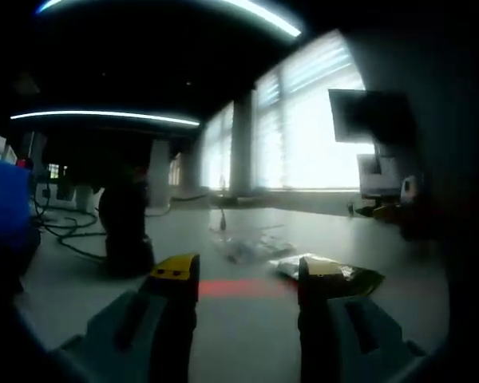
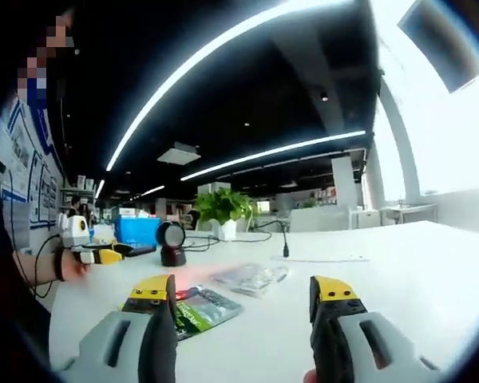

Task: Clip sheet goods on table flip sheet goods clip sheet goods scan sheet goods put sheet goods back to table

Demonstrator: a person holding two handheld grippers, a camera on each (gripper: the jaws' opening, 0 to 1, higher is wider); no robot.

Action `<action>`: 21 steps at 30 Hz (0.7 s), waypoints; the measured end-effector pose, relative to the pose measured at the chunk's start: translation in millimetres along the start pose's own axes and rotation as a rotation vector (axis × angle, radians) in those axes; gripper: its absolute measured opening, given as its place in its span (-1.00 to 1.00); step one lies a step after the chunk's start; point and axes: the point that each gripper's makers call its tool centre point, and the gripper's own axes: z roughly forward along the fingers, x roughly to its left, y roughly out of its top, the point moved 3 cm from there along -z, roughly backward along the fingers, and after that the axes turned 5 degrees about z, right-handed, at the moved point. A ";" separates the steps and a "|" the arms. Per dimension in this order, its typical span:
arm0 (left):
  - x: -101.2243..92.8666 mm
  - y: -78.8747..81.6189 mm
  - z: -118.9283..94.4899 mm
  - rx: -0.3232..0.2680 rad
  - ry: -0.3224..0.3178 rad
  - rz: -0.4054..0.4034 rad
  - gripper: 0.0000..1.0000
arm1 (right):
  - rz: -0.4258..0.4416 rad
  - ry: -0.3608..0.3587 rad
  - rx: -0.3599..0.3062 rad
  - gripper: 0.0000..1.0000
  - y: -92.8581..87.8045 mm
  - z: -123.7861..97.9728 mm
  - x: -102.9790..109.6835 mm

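In the left gripper view the left claw (image 1: 246, 279) hangs low over the desk (image 1: 247, 335), its two yellow-tipped jaws spread wide with bare desk and a strip of red light (image 1: 243, 288) between them; it is released and grasps nothing. A dark flat packet (image 1: 347, 276) lies on the desk just past the right jaw tip, partly hidden by it. A clear, crinkled packet (image 1: 251, 244) lies a little further ahead, between the jaw lines. A dark scanner (image 1: 126, 227) stands upright ahead and to the left of the left jaw, with cables (image 1: 64, 231) trailing behind it. Bright windows (image 1: 303, 120) lie far ahead.

In the right gripper view the right claw (image 2: 243, 299) is likewise released, jaws well apart with nothing between them. A green packet (image 2: 199, 309) lies flat on the desk (image 2: 399, 271) just beside the left jaw tip, partly behind it. A clear packet (image 2: 251, 277) lies ahead, between the jaw lines, with a faint red glow on the desk near it. The scanner (image 2: 172, 242) stands further ahead to the left, with a blue box (image 2: 137, 230) and a potted plant (image 2: 222, 209) behind it. Far left, a person's hand (image 2: 72, 263) holds the other claw (image 2: 104, 256) near the desk edge.
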 end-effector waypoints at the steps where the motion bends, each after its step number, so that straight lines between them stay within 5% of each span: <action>1: 0.2 -0.4 0.1 0.002 0.000 -0.002 -0.16 | -0.002 0.001 0.004 0.21 -3.0 0.1 0.8; 7: 0.0 -0.7 0.2 0.005 0.001 0.001 -0.16 | -0.063 0.003 0.017 0.04 -13.1 -1.0 7.5; 14: -0.4 -1.4 0.4 0.009 -0.004 0.005 -0.16 | 0.000 -0.005 -0.007 0.03 -9.5 -3.6 0.7; 21: 0.6 -1.9 -0.1 0.013 0.001 0.010 -0.17 | -0.028 0.006 0.054 -0.21 -18.3 -2.5 4.3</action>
